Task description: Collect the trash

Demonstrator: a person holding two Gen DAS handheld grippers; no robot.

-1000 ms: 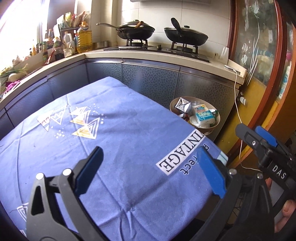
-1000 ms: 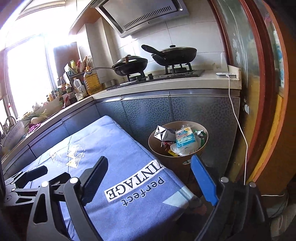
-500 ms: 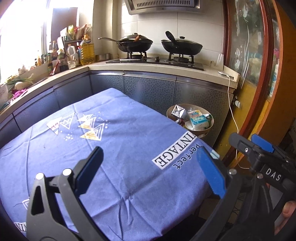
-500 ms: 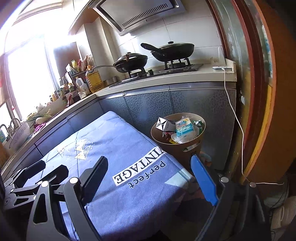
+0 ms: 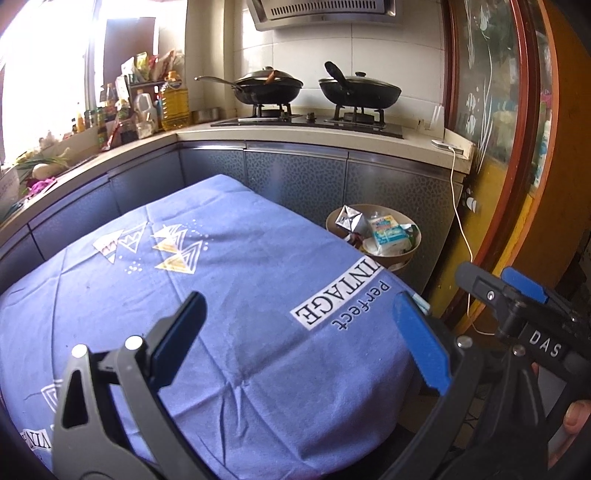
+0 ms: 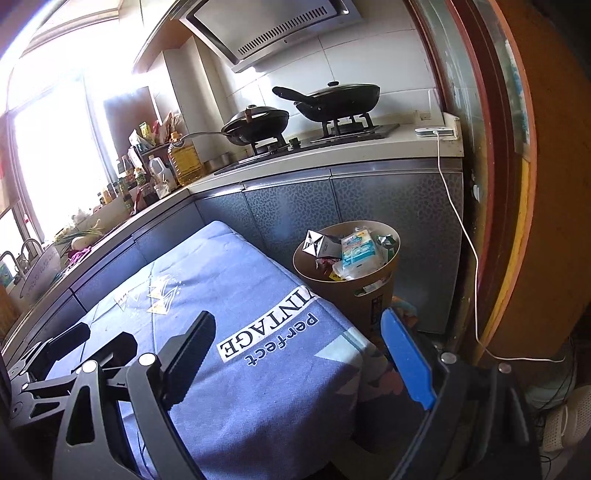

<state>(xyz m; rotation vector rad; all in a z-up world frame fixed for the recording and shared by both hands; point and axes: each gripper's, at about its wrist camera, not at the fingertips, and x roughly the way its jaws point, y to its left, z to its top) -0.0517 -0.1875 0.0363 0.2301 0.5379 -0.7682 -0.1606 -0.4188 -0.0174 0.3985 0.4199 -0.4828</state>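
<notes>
While both show the bin (image 5: 404,260) | right: floor cable (image 6: 517,357)

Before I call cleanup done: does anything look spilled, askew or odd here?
Nothing looks spilled. The bin beside the table stands upright, heaped with trash to its rim, all of it inside. The blue cloth carries no loose litter. Both hand-held grippers are open and hold nothing.

Matt blue cloth tablecloth (image 5: 258,277), glossy black pans (image 5: 360,90), shiny metal hood (image 6: 273,27), glossy wall tiles (image 5: 399,59)
</notes>
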